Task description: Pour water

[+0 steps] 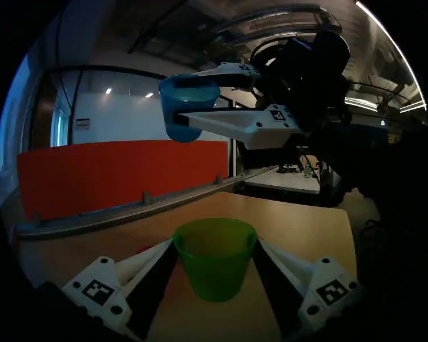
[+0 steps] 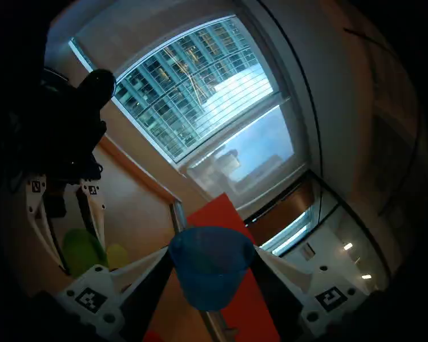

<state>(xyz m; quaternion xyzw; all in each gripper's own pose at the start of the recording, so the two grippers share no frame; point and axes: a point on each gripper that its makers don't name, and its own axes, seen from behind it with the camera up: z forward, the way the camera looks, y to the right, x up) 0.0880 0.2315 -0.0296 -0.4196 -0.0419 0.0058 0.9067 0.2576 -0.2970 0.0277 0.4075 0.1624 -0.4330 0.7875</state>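
Observation:
A green cup [image 1: 215,268] stands upright between the fingers of my left gripper [image 1: 214,245], which is shut on it just above the wooden table [image 1: 305,228]. Higher up and farther off, my right gripper [image 1: 190,98] is shut on a blue cup [image 1: 186,108], whose rim tips slightly toward the camera. In the right gripper view the blue cup [image 2: 210,268] sits between the right gripper's fingers [image 2: 151,265]. At lower left in that view is the left gripper [image 2: 81,248] with the green cup [image 2: 81,252]. I cannot tell whether either cup holds water.
An orange partition [image 1: 122,171] with a grey rail runs along the table's far edge. A person's dark sleeve [image 1: 311,62] is behind the right gripper. A yellowish object [image 2: 117,256] lies beside the green cup. Desks stand at the back right [image 1: 288,176]. A large window [image 2: 214,97] is overhead.

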